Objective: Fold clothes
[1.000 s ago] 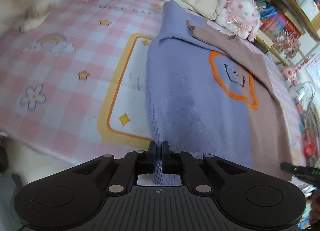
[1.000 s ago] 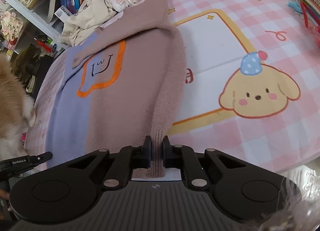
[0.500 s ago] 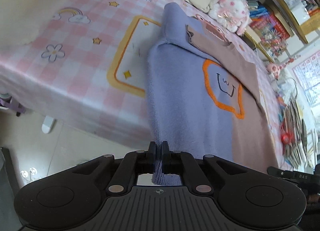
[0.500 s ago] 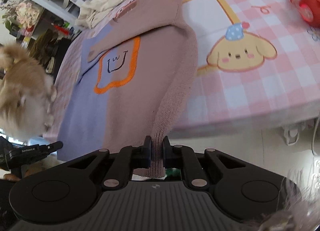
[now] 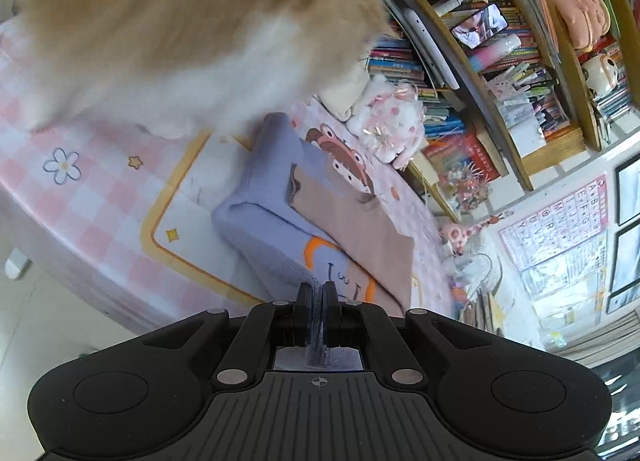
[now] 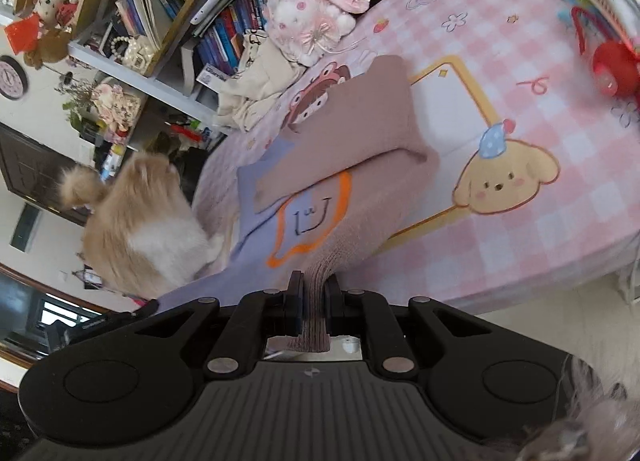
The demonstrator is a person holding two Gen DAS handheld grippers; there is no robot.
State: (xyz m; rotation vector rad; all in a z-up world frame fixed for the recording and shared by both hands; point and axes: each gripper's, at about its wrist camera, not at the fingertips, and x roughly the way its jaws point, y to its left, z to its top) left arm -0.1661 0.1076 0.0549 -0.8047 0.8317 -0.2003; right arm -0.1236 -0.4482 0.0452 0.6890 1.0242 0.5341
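Observation:
A knit sweater (image 5: 280,217), half lavender and half mauve with an orange-outlined face patch, lies on the pink checked bed cover (image 5: 100,197). Its near hem is lifted off the bed and carried forward over the body. My left gripper (image 5: 317,297) is shut on the lavender hem corner. My right gripper (image 6: 313,289) is shut on the mauve hem corner of the sweater (image 6: 360,149). The sleeves lie folded across the chest.
A fluffy tan and white dog (image 5: 192,29) stands on the bed close to the sweater's left side, also in the right wrist view (image 6: 148,221). A pink plush toy (image 6: 308,25), beige clothes (image 6: 256,89) and bookshelves (image 5: 500,61) are behind. A red object (image 6: 612,65) lies right.
Both grippers lifted the hem up from below the bed edge and carried it forward over the sweater. The dog moved in close beside the sweater.

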